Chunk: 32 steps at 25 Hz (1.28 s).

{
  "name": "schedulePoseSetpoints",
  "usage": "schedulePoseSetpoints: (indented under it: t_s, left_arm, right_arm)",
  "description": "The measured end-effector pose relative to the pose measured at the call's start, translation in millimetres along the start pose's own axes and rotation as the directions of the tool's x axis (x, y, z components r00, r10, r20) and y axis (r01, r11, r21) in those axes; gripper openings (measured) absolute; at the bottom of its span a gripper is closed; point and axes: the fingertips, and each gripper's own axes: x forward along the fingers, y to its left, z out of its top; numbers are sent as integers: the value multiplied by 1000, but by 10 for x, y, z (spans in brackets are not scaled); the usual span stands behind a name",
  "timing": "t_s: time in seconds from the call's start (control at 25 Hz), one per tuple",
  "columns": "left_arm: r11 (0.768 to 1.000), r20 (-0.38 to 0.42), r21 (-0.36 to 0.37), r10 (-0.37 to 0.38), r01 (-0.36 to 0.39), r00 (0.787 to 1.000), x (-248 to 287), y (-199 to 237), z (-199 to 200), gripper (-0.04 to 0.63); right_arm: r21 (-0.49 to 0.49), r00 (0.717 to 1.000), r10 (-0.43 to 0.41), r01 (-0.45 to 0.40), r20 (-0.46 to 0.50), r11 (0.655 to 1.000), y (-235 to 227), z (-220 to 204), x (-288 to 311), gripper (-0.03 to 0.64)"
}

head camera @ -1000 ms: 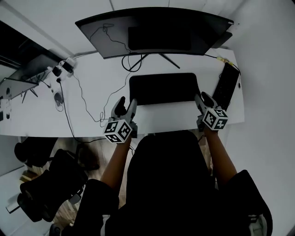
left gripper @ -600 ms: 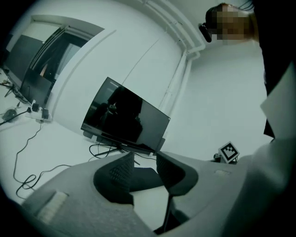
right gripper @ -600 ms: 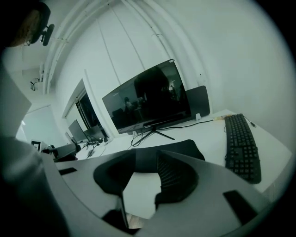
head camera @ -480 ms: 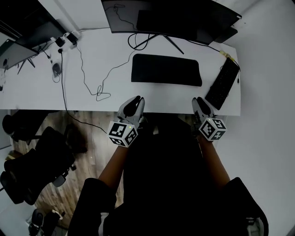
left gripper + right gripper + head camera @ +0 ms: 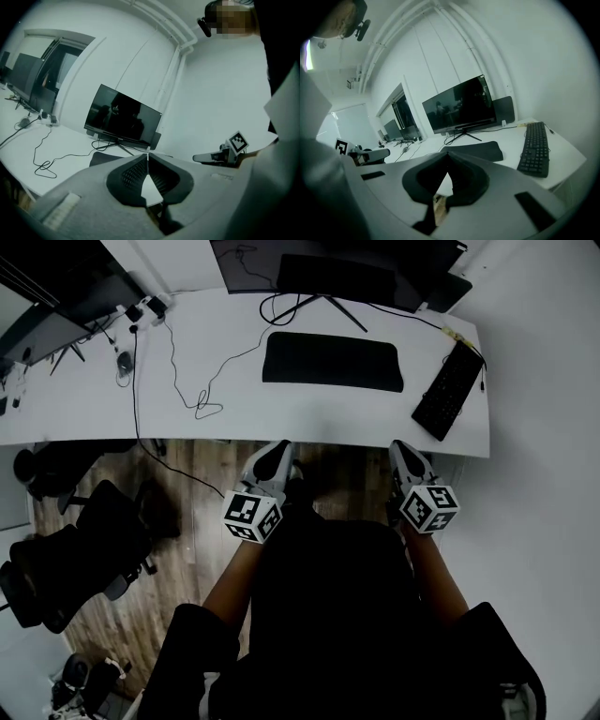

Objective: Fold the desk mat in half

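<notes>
The black desk mat (image 5: 333,362) lies folded into a narrow strip on the white desk (image 5: 94,413), in front of the monitor. It also shows in the left gripper view as the mat (image 5: 104,159) and in the right gripper view as the mat (image 5: 476,151). Both grippers are off the desk, over the wooden floor near the person's body. The left gripper (image 5: 279,448) (image 5: 147,155) is shut, its jaws just closed with nothing between them. The right gripper (image 5: 400,448) (image 5: 447,153) has likewise just closed and is empty.
A black keyboard (image 5: 450,390) lies slanted at the desk's right end. A wide monitor (image 5: 337,263) stands behind the mat, with cables (image 5: 202,399) trailing left across the desk. Black office chairs (image 5: 84,559) stand on the floor at the left.
Both grippers have drawn back from the mat's near edge, off the desk and toward the person. Their jaws have gone from open to shut. The mat stays folded on the desk.
</notes>
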Motion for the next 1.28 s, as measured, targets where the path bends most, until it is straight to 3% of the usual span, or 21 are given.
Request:
schedulePoseSetpoints:
  t_s: [0.48, 0.72, 0.84, 1.12, 1.28]
  left_arm:
    - [993, -38, 115, 46, -41, 998, -903, -1391, -624, 28]
    - [994, 19, 111, -12, 10, 1000, -1295, -1798, -685, 28]
    - [991, 54, 135, -26, 19, 998, -1370, -1812, -590, 29]
    - [988, 46, 157, -4, -3, 999, -1490, -1550, -478, 29]
    - [987, 40, 145, 68, -73, 997, -1631, -1311, -356, 28]
  right_arm:
    - [-147, 998, -35, 43, 54, 988, -76, -620, -1864, 0]
    - [-106, 992, -88, 98, 90, 990, -114, -769, -2449, 0]
    - [-109, 987, -116, 128, 114, 986, -101, -718, -2588, 1]
    - [-149, 980, -138, 159, 141, 976, 112, -573, -2502, 0]
    - [-159, 981, -131, 154, 145, 975, 238, -484, -2326, 0]
